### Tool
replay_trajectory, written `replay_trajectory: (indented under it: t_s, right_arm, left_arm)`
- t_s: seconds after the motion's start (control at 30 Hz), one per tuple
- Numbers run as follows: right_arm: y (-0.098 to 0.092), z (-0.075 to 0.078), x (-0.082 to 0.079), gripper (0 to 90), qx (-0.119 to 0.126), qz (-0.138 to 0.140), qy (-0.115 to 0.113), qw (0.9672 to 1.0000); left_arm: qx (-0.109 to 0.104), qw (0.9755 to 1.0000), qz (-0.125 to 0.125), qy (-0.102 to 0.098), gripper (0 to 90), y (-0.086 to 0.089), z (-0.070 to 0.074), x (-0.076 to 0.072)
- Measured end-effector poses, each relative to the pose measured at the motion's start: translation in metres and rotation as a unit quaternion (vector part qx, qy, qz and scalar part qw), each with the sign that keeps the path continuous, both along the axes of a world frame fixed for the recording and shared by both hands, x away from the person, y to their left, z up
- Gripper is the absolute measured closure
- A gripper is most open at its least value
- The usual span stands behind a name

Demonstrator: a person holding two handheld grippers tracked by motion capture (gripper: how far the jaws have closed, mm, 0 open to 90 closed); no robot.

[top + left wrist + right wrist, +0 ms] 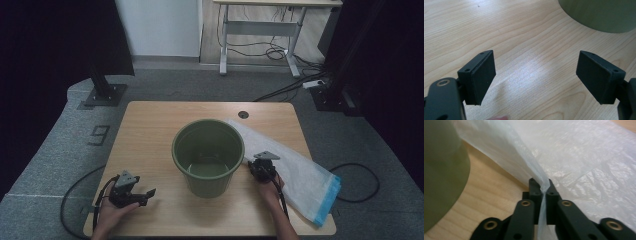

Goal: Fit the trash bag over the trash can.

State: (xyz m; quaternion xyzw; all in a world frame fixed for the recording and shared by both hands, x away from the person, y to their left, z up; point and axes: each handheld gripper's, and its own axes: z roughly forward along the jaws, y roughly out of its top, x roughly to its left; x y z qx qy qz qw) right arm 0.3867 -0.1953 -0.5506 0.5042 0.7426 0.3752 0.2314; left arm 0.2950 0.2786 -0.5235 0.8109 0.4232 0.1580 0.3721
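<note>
Pinching the liner's edge beside the bin

The right gripper is clamping the plastic bag at the desk's right edge, ready to line the green bin; the left gripper is waiting spread-jawed near the front-left corner.

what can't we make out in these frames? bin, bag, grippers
- Green bin: its base in the high view, hidden by its own near wall; cut off by the frame edge in both gripper views.
- White plastic bag: the part behind the bin in the high view; the pinched edge hidden inside the shut right gripper in the right gripper view.
- Left gripper: its body cut off at the bottom of the left gripper view.
</note>
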Motion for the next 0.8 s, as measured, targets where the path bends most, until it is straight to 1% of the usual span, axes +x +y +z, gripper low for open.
replay_trajectory:
  t_s: [0.03,0.07,0.1,0.13,0.17,0.2,0.23,0.27,0.33,0.37,0.4,0.43,0.47,0.5,0.63,0.67,0.73,0.77,0.8]
  right_arm:
    - [-0.003,0.002,-0.001,88.3,0.014,-0.005,-0.009,0.9998]
    - [-0.006,0.006,-0.003,88.5,0.022,-0.010,-0.019,0.9995]
    - [-0.011,0.016,-0.008,88.6,0.033,-0.016,-0.049,0.9981]
    - [-0.011,0.016,-0.008,88.6,0.033,-0.016,-0.049,0.9981]
    - [-0.018,0.030,-0.014,88.6,0.059,-0.024,-0.074,0.9952]
    - [-0.018,0.030,-0.014,88.6,0.059,-0.024,-0.074,0.9952]
    - [-0.024,0.044,-0.019,88.6,0.076,-0.031,-0.096,0.9920]
    - [-0.024,0.044,-0.019,88.6,0.076,-0.031,-0.096,0.9920]
    - [-0.030,0.061,-0.026,88.6,0.090,-0.033,-0.117,0.9885]
    - [-0.032,0.066,-0.028,88.6,0.094,-0.033,-0.122,0.9874]
    - [-0.035,0.073,-0.031,88.7,0.101,-0.032,-0.130,0.9858]
    - [-0.039,0.086,-0.037,88.7,0.117,-0.035,-0.144,0.9821]
    - [-0.039,0.086,-0.037,88.7,0.117,-0.035,-0.144,0.9821]
    - [-0.043,0.096,-0.042,88.7,0.135,-0.034,-0.150,0.9789]
    - [-0.047,0.110,-0.051,88.7,0.139,-0.032,-0.169,0.9752]
    - [-0.047,0.110,-0.051,88.7,0.139,-0.032,-0.169,0.9752]
    - [-0.050,0.115,-0.054,88.7,0.152,-0.036,-0.176,0.9720]
    - [-0.054,0.120,-0.057,88.8,0.168,-0.039,-0.182,0.9681]
    - [-0.054,0.120,-0.057,88.8,0.168,-0.039,-0.182,0.9681]
  left_arm:
    - [0.001,1.0000,0.000,0.000,15.8,0.000,0.000,0.000]
    - [0.000,1.0000,0.001,0.000,15.8,0.000,0.000,0.000]
    - [0.000,1.0000,0.002,0.001,15.8,0.001,0.000,0.000]
    - [0.000,1.0000,0.002,0.001,15.7,0.001,0.000,0.000]
    - [0.001,1.0000,0.002,0.001,15.7,0.000,0.000,0.001]
    - [0.001,1.0000,0.002,0.001,15.8,0.000,0.000,0.001]
    - [0.001,1.0000,0.002,0.000,15.8,0.000,0.000,0.000]
    - [0.001,1.0000,0.001,0.001,15.8,0.000,0.000,0.000]
    - [0.001,1.0000,0.001,0.000,15.8,-0.001,0.000,0.000]
    - [0.001,1.0000,0.002,0.000,15.8,-0.001,0.000,0.000]
    - [0.001,1.0000,0.003,-0.001,15.8,0.000,0.000,-0.001]
    - [-0.003,1.0000,0.004,0.000,15.8,0.000,0.001,-0.001]
    - [-0.003,1.0000,0.004,0.000,15.8,0.000,0.001,-0.001]
    - [-0.007,1.0000,0.004,0.000,15.8,-0.001,0.001,-0.001]
    - [0.000,1.0000,0.001,0.003,16.0,-0.003,0.000,-0.001]
    - [0.000,1.0000,0.001,0.003,16.0,-0.003,0.000,-0.001]
    - [0.000,1.0000,0.001,0.004,16.0,-0.004,0.000,-0.001]
    - [0.000,1.0000,0.002,0.004,16.0,-0.005,-0.001,-0.001]
    - [0.000,1.0000,0.002,0.004,16.0,-0.005,-0.001,-0.001]
